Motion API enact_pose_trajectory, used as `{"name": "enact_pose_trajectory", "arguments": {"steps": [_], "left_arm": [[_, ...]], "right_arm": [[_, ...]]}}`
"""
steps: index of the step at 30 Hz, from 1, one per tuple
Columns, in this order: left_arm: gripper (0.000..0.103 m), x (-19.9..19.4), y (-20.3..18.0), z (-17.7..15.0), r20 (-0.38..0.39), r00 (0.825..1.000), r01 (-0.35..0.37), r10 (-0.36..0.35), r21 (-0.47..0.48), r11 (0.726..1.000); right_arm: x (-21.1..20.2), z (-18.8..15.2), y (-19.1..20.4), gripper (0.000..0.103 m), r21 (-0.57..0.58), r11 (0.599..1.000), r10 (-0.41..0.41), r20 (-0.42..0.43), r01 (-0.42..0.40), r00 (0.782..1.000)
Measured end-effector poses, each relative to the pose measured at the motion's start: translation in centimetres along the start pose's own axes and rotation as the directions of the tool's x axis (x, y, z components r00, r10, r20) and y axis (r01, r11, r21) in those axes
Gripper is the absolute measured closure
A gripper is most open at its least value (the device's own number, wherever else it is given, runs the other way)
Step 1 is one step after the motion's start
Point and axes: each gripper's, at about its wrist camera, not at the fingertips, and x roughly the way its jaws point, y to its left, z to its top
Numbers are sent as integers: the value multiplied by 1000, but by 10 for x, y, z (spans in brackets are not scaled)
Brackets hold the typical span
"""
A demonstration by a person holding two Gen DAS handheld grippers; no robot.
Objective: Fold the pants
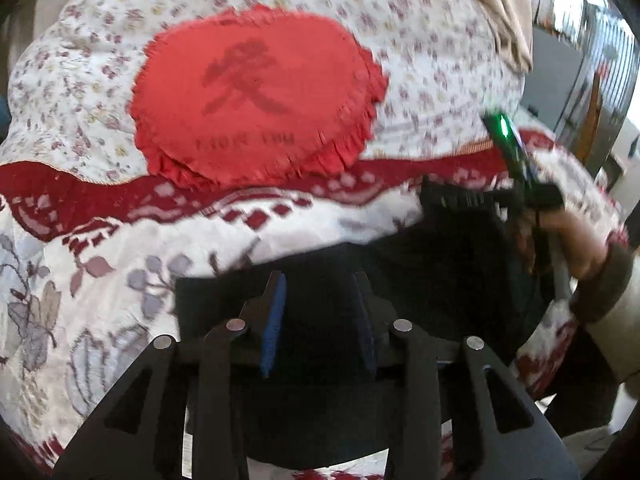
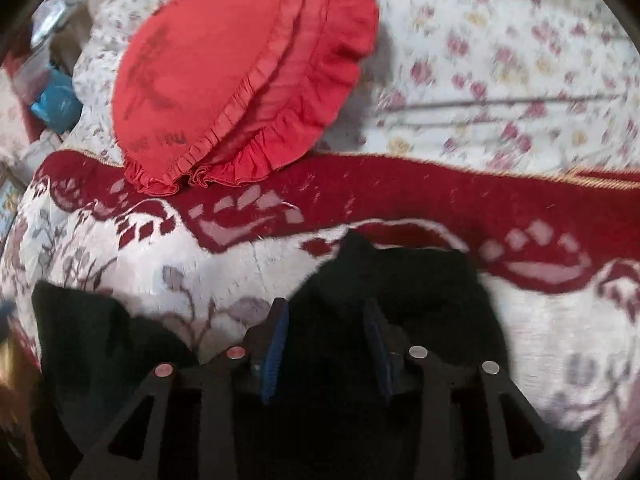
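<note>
Black pants [image 1: 400, 276] lie on a floral blanket on a bed. In the left wrist view my left gripper [image 1: 320, 284] hovers over the pants' near edge with its blue-padded jaws apart, black cloth between and below them. The right gripper [image 1: 516, 184], held in a hand, sits at the pants' far right edge there, blurred. In the right wrist view my right gripper [image 2: 325, 312] has its jaws apart over a raised bunch of the pants [image 2: 400, 280]. Whether either gripper pinches cloth is hard to tell. Another part of the pants [image 2: 88, 332] lies at the left.
A round red frilled cushion [image 1: 256, 92] lies beyond the pants on a flower-print quilt [image 1: 432, 60]; it also shows in the right wrist view [image 2: 224, 72]. The red-and-white blanket [image 1: 120, 248] covers the bed. A beige cloth [image 1: 508, 8] hangs at the far right.
</note>
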Motion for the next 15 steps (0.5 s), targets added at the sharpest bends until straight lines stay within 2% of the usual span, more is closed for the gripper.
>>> {"name": "enact_pose_trajectory", "arguments": {"steps": [2,5,8,9,11,13,15], "left_arm": [[70,12,-8,-9,-31,1000,-1,2,19,1000],[70,28,-10,-18,-81,997,10,-9,11,1000],[70,36,-10,-25,-105,994,9,-10,-7,1000],[70,37,-9,-26,-106,994,11,-12,-14,1000],[70,36,-10,-27,-103,995,13,-16,-22,1000],[70,37,-8,-28,-103,994,22,-26,-41,999],[70,38,-5,-27,-106,994,30,-37,-67,997]], "right_arm": [[9,8,0,62,54,997,53,-10,-52,999],[19,17,2,47,79,996,56,-53,-52,997],[32,23,6,48,33,999,30,-98,-26,995],[33,24,5,52,26,999,29,-104,-26,994],[27,26,4,87,4,1000,-15,-94,16,995],[17,24,-3,96,6,1000,5,-66,-5,998],[-1,17,-14,96,23,999,31,-20,-31,999]]}}
